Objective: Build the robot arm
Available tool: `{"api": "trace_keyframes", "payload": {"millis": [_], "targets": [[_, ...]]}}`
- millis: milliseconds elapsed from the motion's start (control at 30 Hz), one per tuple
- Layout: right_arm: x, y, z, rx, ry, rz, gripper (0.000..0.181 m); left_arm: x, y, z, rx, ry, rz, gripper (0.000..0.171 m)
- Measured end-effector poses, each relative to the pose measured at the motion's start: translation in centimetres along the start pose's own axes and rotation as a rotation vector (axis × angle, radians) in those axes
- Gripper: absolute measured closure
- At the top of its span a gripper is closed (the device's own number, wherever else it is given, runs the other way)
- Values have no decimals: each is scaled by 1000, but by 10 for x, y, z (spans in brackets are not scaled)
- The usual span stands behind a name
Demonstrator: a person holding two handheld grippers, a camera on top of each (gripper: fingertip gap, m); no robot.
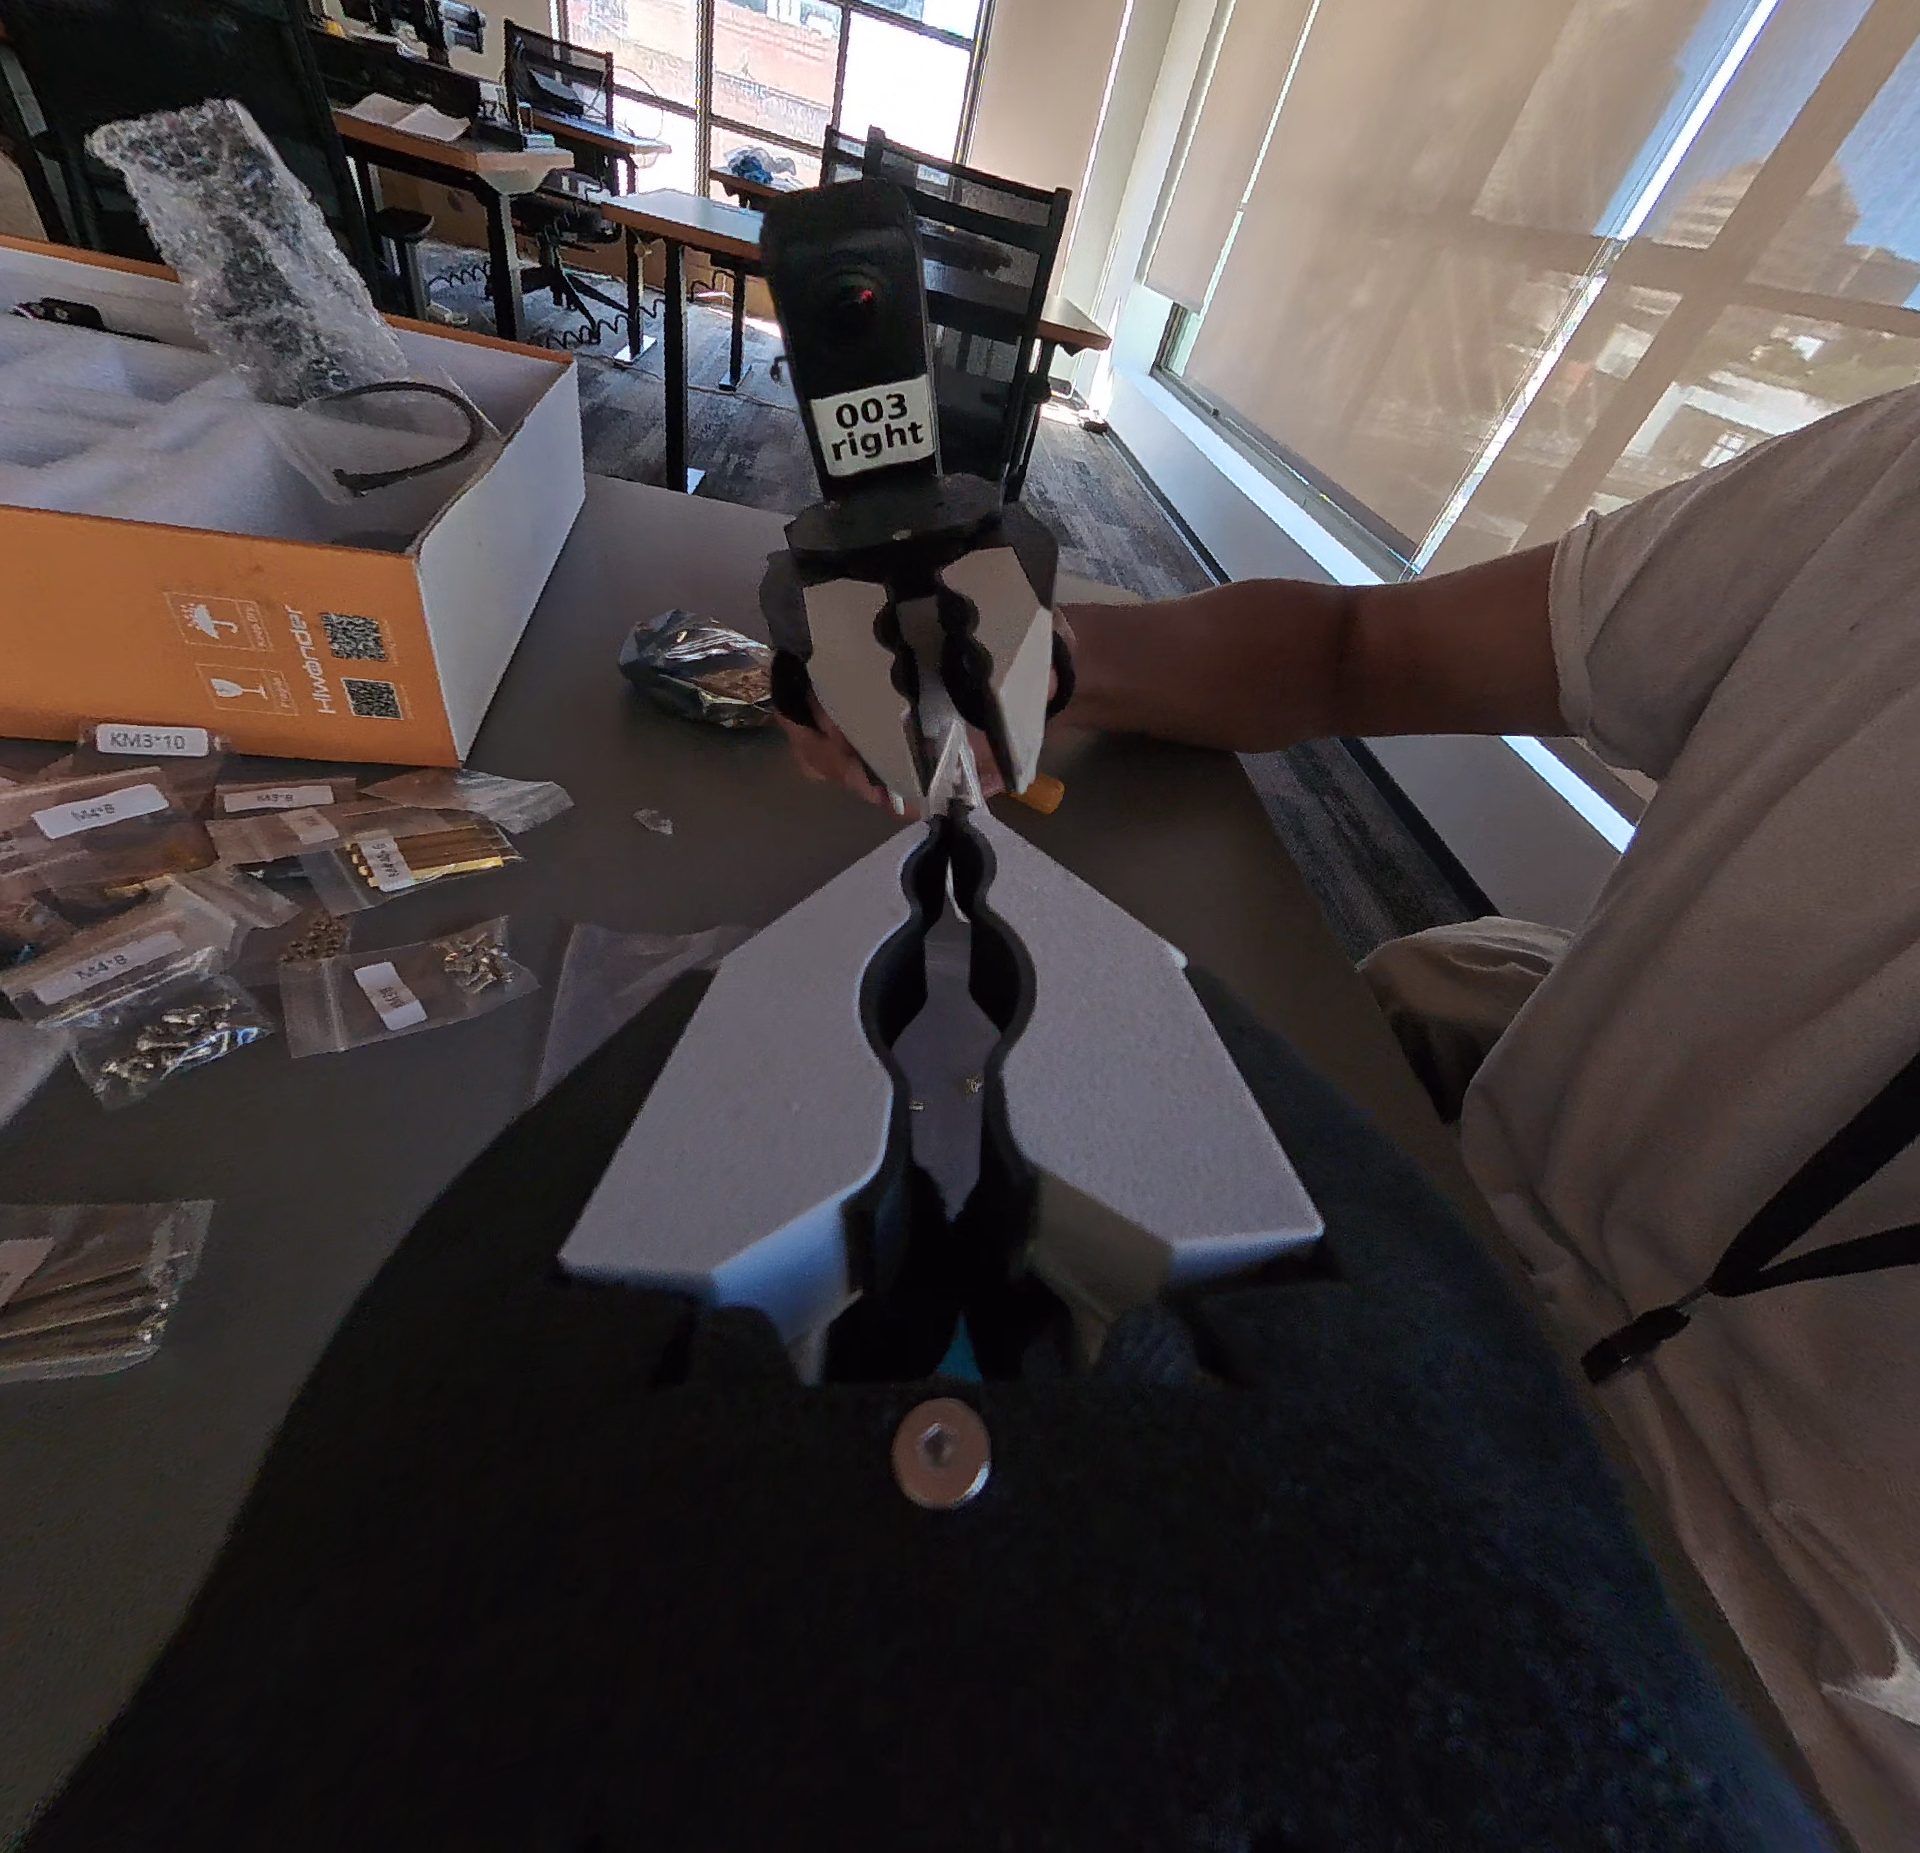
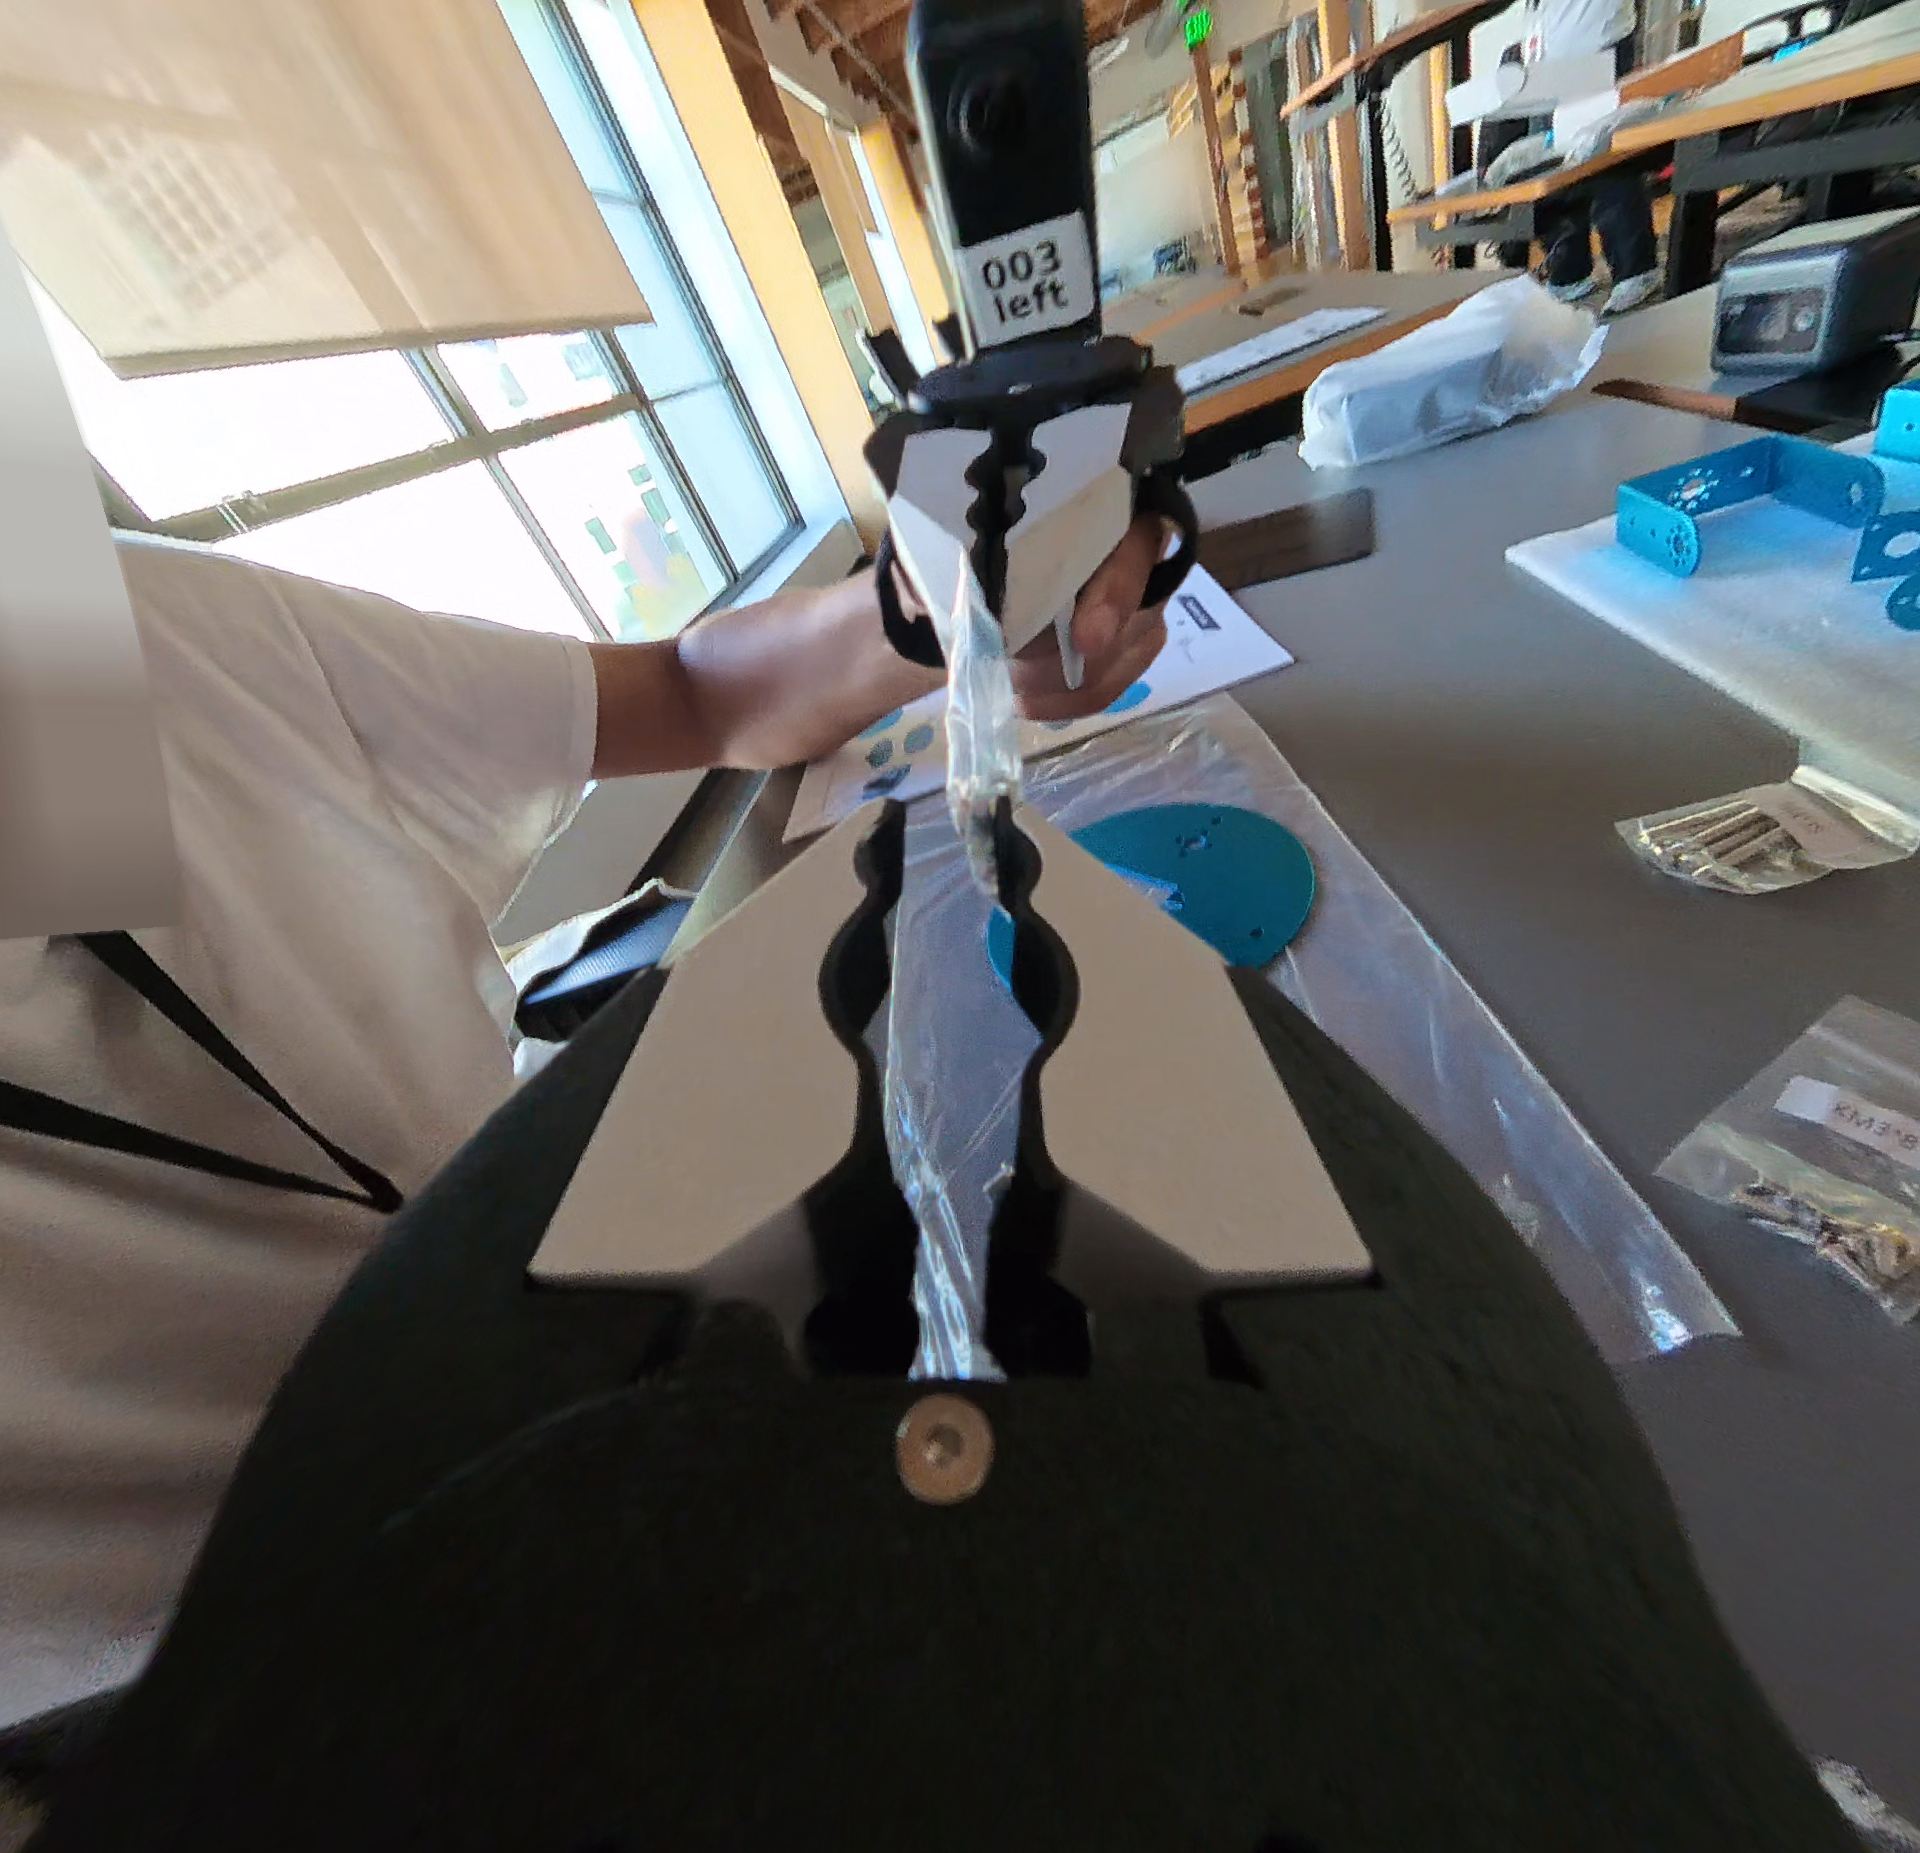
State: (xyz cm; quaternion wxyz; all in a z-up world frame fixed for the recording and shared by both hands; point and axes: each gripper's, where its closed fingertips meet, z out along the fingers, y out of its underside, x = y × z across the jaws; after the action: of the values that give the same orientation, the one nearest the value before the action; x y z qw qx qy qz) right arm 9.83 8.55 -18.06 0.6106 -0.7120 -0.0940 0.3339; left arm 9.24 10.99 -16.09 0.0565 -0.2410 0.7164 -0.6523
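Note:
My two grippers face each other tip to tip above the grey table (image 1: 644, 577). Both are shut on one small clear plastic bag (image 2: 977, 702), which hangs stretched between them. In the left wrist view my left gripper (image 1: 951, 839) pinches one end of the bag (image 1: 954, 764), and my right gripper (image 1: 948, 793) pinches the other, held by a hand. In the right wrist view my right gripper (image 2: 985, 818) grips the bag's near end and my left gripper (image 2: 982, 579) its far end. Small dark bits show inside the bag.
An open orange and white box (image 1: 260, 619), several labelled screw bags (image 1: 208, 972) and a foil pouch (image 1: 696, 671) lie left. A blue round plate (image 2: 1195, 889) lies by a large clear bag (image 2: 1403, 1024). Blue brackets (image 2: 1766, 494), a leaflet (image 2: 1205, 650) and more screw bags (image 2: 1745, 847) lie right.

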Motion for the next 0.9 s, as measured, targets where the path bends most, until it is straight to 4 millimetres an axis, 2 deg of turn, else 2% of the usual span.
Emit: {"api": "trace_keyframes", "payload": {"millis": [167,333,433,500,600,767,900], "targets": [[4,21,10,-137,49,-100,165,2,7,4,-44,22,-7,171],[9,26,14,-177,108,-168,163,9,4,10,-78,42,5,171],[11,36,18,-212,109,-197,162,13,-2,12,-66,54,7,171],[6,36,20,-188,73,-204,170,13,-3,12,-80,46,19,171],[-5,26,18,-123,3,-181,163,12,-4,10,-68,42,15,171],[-14,20,12,-100,-61,-125,167,10,2,7,-80,33,9,171],[-11,20,9,-109,-50,-100,170,8,3,6,-76,30,0,171]]}}
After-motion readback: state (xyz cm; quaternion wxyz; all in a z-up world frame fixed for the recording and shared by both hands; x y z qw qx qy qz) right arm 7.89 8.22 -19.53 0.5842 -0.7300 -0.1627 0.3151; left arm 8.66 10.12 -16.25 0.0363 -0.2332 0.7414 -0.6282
